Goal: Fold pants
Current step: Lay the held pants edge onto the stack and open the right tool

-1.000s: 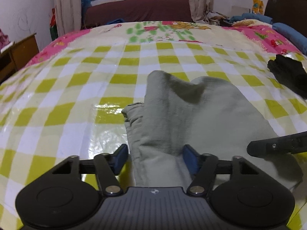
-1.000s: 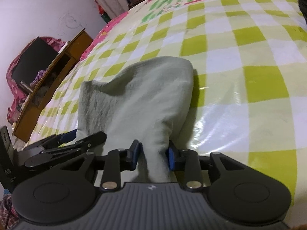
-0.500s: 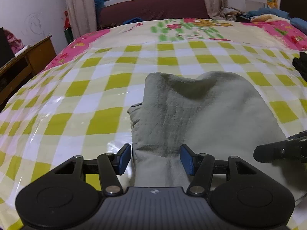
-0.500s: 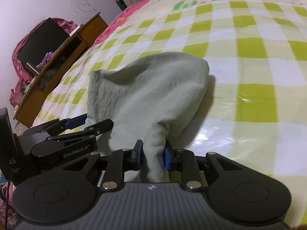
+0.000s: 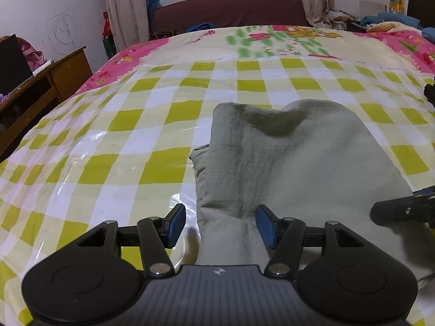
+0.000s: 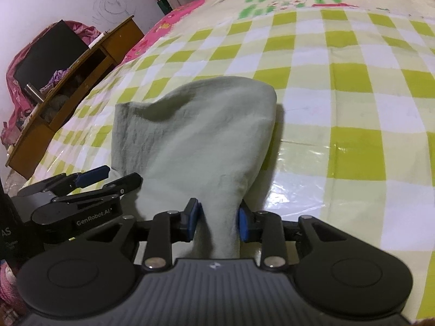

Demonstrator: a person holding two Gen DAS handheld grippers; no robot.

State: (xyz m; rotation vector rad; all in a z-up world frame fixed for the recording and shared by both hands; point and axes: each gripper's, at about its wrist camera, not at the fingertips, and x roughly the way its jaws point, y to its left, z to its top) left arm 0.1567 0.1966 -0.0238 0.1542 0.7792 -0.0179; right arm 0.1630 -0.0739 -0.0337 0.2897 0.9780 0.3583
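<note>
The pale grey-green pants (image 5: 293, 157) lie folded in a bundle on the yellow-checked plastic sheet (image 5: 114, 146) over the bed. My left gripper (image 5: 221, 224) is open, its blue pads apart around the near left edge of the pants. My right gripper (image 6: 218, 221) has its pads opened a little, with the near right corner of the pants (image 6: 206, 146) loose between them. The left gripper also shows at the left of the right wrist view (image 6: 108, 179), and a right finger (image 5: 399, 210) shows in the left wrist view.
A wooden desk (image 6: 70, 81) with a black monitor (image 6: 46, 54) stands left of the bed. A dark garment (image 5: 429, 92) lies at the right edge. Curtains (image 5: 122, 8) and a maroon couch (image 5: 231, 8) are beyond the bed.
Both grippers have lowered the pants' near edge to the bed. The right gripper's pads, clamped on the cloth before, have spread apart. The left pads have opened wider.
</note>
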